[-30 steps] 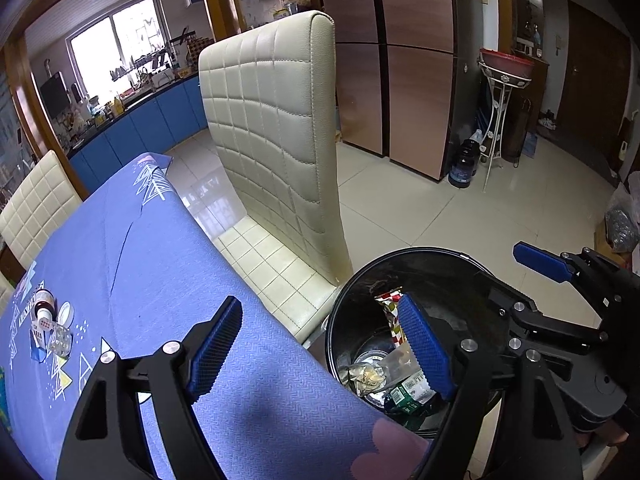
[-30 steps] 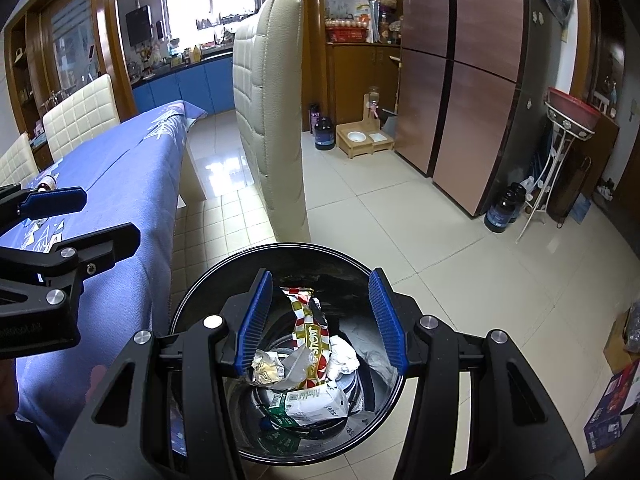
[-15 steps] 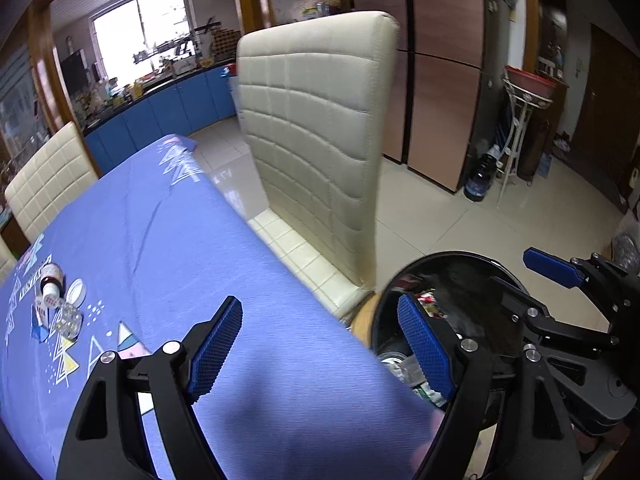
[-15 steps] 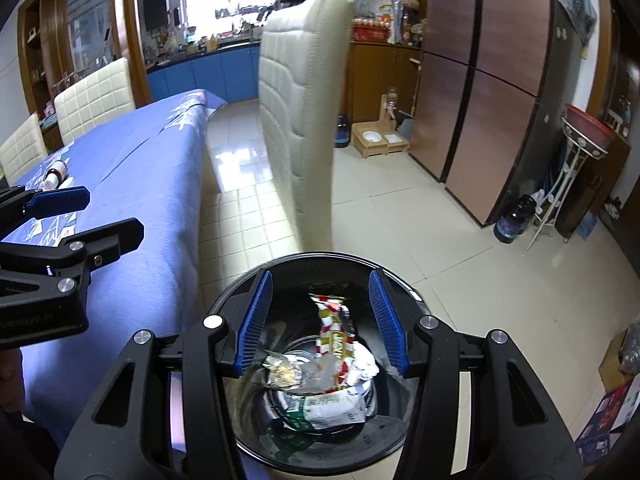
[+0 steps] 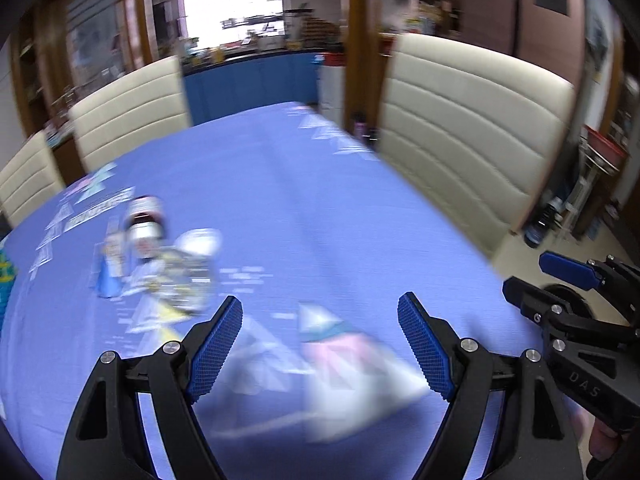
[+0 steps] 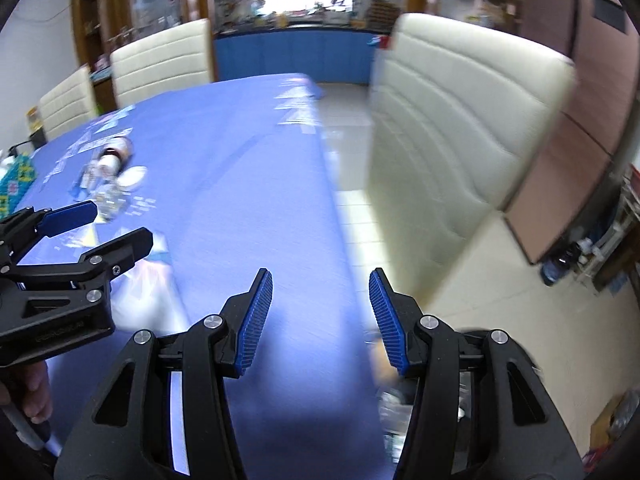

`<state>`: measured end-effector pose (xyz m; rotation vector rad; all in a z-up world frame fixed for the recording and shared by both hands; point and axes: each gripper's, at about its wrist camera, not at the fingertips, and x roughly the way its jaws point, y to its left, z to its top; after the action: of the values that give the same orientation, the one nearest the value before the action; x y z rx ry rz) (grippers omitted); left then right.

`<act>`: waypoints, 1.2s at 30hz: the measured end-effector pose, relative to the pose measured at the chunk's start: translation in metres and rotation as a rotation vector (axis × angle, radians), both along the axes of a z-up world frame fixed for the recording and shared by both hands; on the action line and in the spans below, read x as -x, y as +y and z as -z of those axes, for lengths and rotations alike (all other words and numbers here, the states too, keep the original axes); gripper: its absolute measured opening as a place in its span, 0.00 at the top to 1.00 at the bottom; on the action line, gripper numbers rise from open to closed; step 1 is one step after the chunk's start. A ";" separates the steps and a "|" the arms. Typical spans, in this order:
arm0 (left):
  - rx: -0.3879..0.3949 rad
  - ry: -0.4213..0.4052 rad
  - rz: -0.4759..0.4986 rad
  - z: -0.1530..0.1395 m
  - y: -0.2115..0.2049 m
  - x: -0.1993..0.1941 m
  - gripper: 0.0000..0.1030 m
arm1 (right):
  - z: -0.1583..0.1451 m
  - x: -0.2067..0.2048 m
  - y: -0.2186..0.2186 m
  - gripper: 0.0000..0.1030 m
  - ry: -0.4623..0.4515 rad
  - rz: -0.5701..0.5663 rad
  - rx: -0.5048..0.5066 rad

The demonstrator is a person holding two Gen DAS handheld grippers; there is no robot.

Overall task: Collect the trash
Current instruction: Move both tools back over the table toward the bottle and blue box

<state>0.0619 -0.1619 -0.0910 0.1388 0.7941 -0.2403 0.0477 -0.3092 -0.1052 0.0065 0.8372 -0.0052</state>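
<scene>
A small cluster of trash lies on the blue tablecloth (image 5: 320,208): a small bottle (image 5: 145,222), a white lid (image 5: 200,242) and crumpled clear wrapping (image 5: 180,280). It also shows in the right wrist view (image 6: 112,168). My left gripper (image 5: 320,344) is open and empty, above the table just right of the cluster. My right gripper (image 6: 318,314) is open and empty over the table's right edge. The black bin (image 6: 404,420) sits low behind its right finger, trash inside. Both views are motion-blurred.
Cream quilted chairs stand around the table: one at the right side (image 5: 472,132), two at the far left (image 5: 128,108). The right gripper shows in the left wrist view (image 5: 572,300). Tiled floor (image 6: 480,264) lies right of the table.
Both grippers have swung left and up, away from the bin toward the table. The bin has dropped nearly out of view and the trash cluster is now closer to the left gripper.
</scene>
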 end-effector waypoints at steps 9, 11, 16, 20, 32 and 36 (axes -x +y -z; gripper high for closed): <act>-0.050 0.013 -0.225 0.006 0.135 -0.057 0.24 | 0.002 -0.074 0.130 0.48 0.040 -0.209 -0.011; -0.036 0.030 -0.252 0.013 0.159 -0.070 0.24 | 0.006 -0.089 0.153 0.49 0.036 -0.251 0.005; 0.018 0.083 -0.229 0.028 0.184 -0.098 0.24 | 0.017 -0.118 0.182 0.47 0.045 -0.295 0.023; 0.052 0.112 -0.201 0.036 0.187 -0.109 0.24 | 0.025 -0.132 0.192 0.43 0.064 -0.303 0.019; 0.040 0.131 -0.220 0.045 0.190 -0.117 0.69 | 0.022 -0.120 0.210 0.93 0.039 -0.404 0.031; 0.067 0.120 -0.244 0.038 0.198 -0.107 0.70 | 0.013 -0.109 0.211 0.93 0.014 -0.426 0.025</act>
<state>0.1689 0.0361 -0.1285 -0.0362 0.9122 -0.0447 0.1570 -0.0984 -0.1180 -0.1954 0.8395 0.3853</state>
